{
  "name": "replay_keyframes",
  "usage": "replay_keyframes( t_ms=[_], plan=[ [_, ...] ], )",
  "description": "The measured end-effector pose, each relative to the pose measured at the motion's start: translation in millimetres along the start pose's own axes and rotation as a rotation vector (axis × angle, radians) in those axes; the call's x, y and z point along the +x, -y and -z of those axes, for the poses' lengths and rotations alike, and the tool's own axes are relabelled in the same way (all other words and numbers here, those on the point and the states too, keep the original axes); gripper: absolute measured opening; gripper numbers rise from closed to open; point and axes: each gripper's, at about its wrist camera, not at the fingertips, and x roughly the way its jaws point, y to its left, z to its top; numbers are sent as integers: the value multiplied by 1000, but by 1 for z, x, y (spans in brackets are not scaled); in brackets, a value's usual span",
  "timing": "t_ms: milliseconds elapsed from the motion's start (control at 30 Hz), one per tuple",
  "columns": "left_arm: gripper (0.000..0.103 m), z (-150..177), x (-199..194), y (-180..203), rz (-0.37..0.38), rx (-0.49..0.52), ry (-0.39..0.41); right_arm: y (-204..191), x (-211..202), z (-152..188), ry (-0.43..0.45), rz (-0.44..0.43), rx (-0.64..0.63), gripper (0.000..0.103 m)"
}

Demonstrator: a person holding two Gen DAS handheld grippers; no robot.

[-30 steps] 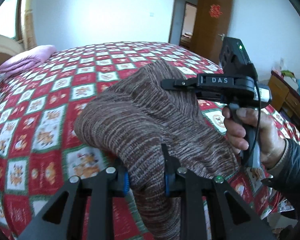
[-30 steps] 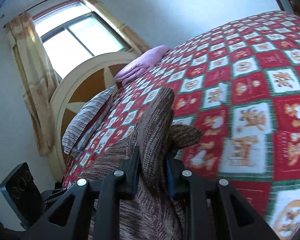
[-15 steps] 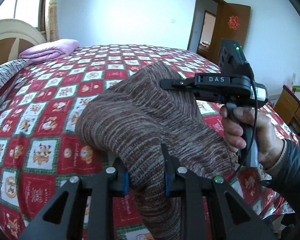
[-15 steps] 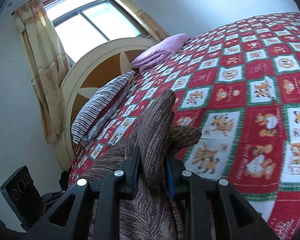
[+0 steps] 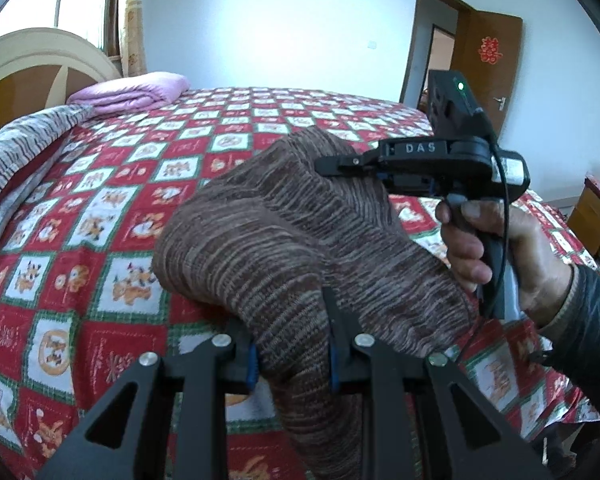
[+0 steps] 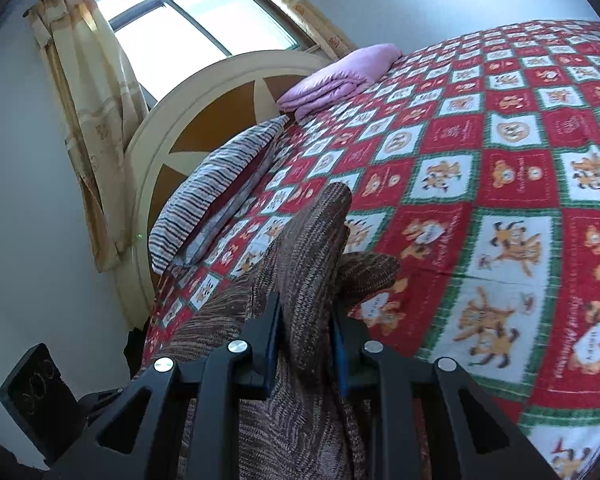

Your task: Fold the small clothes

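1. Right now my left gripper [image 5: 291,354] has its jaws pinched on a bunch of the brown knit garment [image 5: 284,240]; the blue pads press the fabric from both sides, and the cloth hangs down below them.
2. My right gripper [image 6: 306,332] is clamped the same way on another gathered edge of that garment [image 6: 308,248]. In the left wrist view it [image 5: 332,166] reaches in from the right at the garment's upper end, with my right hand [image 5: 496,256] wrapped round its handle.
3. Between the two grips the knit sags in a rounded hump, lifted off the bed [image 5: 100,208]. I cannot tell whether its lowest part touches the red patterned cover.
4. So I judge the task barely begun for this piece: it is picked up and held at two points, but I see no crease, no flat layer, nothing squared off.
5. Left to do, as I read it: spread it flat on the cover, bring one part over another, then release.
6. Farther out a folded pink blanket [image 6: 340,76] and a striped pillow [image 6: 220,184] lie by the headboard [image 6: 204,112], well apart from the garment. I see no other small clothes, folded or waiting.
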Motion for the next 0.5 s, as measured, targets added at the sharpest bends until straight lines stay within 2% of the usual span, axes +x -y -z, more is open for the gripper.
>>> replay_keyframes(
  t_ms=[267, 500],
  plan=[
    [25, 17, 11, -8, -23, 5, -42, 8, 23, 6, -40, 13, 18, 23],
    [26, 32, 17, -19, -13, -10, -69, 14, 31, 8, -65, 11, 28, 23]
  ],
)
